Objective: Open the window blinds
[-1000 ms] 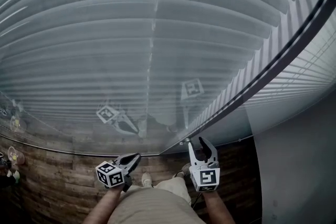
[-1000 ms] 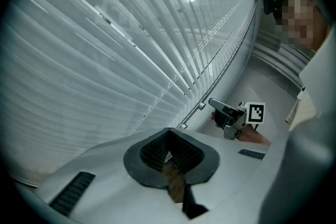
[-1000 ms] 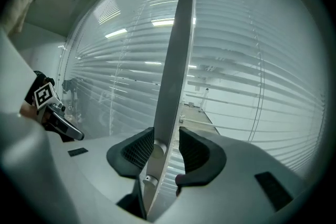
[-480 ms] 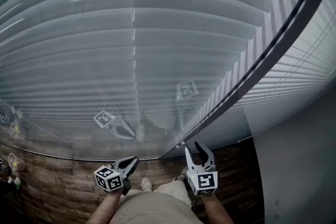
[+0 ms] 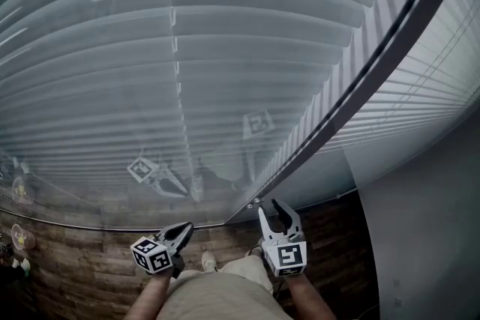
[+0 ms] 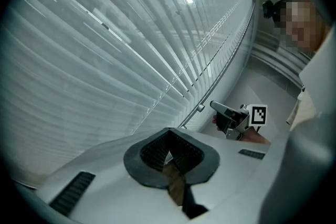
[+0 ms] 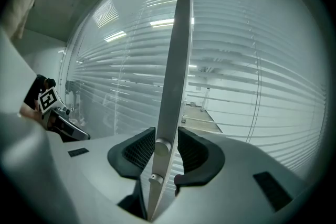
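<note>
The window blinds (image 5: 187, 71) fill most of the head view. Their pale horizontal slats hang behind glass, which carries faint reflections of both grippers. A dark frame bar (image 5: 390, 49) runs from the upper right down to the bottom centre, dividing this pane from a second slatted pane on the right. Below the glass lie a wooden floor (image 5: 82, 258) and, at far right, a plain grey wall (image 5: 427, 236).

The right gripper (image 5: 271, 212) points at the foot of the frame bar. In the right gripper view the bar rises as a pale upright strip between the jaws. The jaws have just been closing and stand moderately apart, close on either side of the strip without plainly pressing it. A small round knob (image 7: 162, 146) on the strip sits level with the pads.

The left gripper (image 5: 186, 227) is held well to the left of the bar, clear of the glass. Its jaws meet at the tips with nothing between them.
</note>
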